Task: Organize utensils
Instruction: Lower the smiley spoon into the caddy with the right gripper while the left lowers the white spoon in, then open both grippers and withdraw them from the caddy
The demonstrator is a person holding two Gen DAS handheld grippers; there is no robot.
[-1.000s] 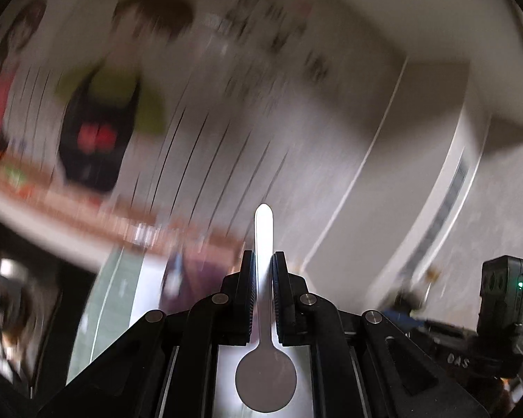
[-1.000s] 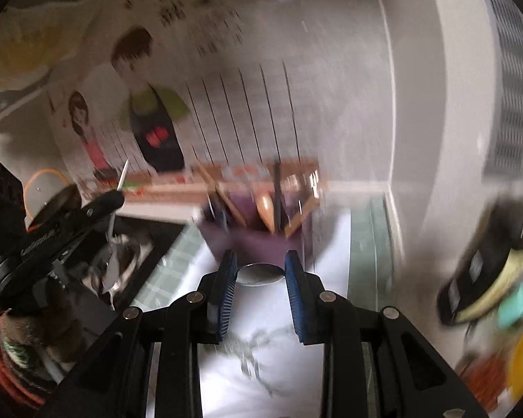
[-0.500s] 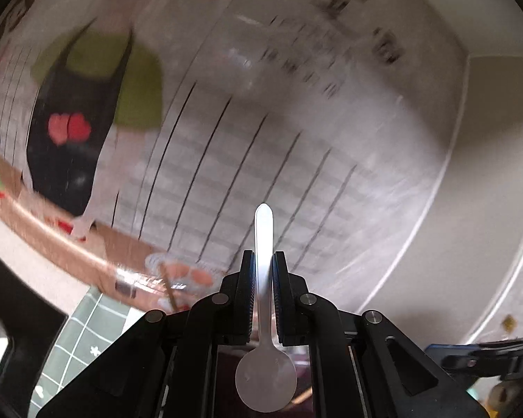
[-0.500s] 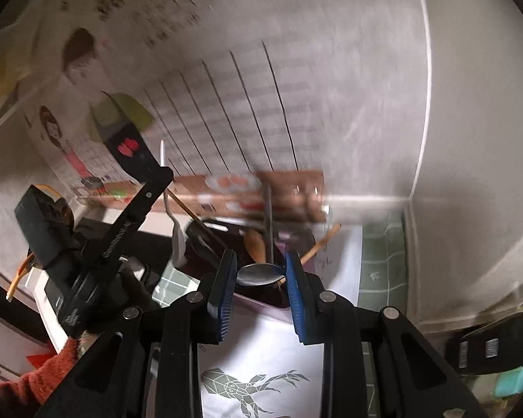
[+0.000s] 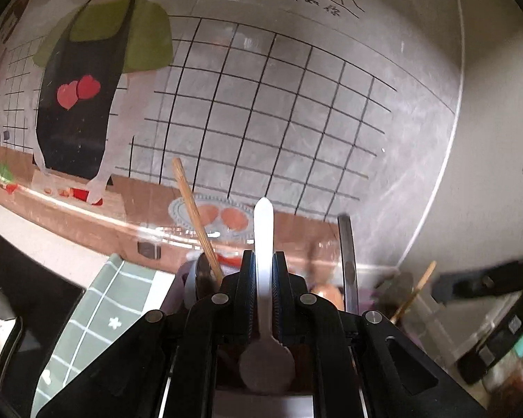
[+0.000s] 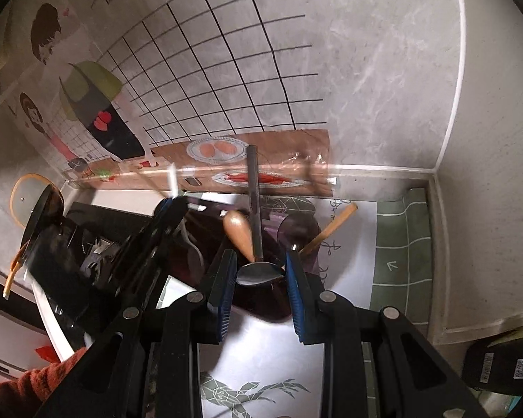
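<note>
Left claw [image 5: 264,278]: clenched on the handle of a metal spoon [image 5: 263,240]. The bowl of this spoon lies nearest the camera, behind the pads. The handle passes between the pads and points forward and up, its tip standing clear above the claw.

Right claw [image 6: 260,275]: jaws partly apart, pads pressed on the two edges of a second spoon's bowl [image 6: 259,273]. The bowl spans the gap, seen edge-on. The handle of this spoon cannot be made out.

Just beyond the right claw, a dark purple holder [image 6: 296,230] stands on a white printed sheet [image 6: 272,355] that covers part of the worktop. A green checked mat [image 6: 406,250] lies under the sheet toward the right. The holder contains a wooden-handled utensil [image 6: 239,228], a dark metal handle [image 6: 254,195] standing upright, and a thin wooden stick [image 6: 331,230] leaning right. In the left wrist view, another wooden stick [image 5: 195,216] leans left out of the same holder.

Left of the holder, a dark stovetop area with a glass lid [image 6: 26,198] is visible. A red sleeve [image 6: 48,379] shows at the lower left.

At the rear, a clear splash panel with a cartoon kitchen print [image 6: 198,80] stands against the grey wall.
</note>
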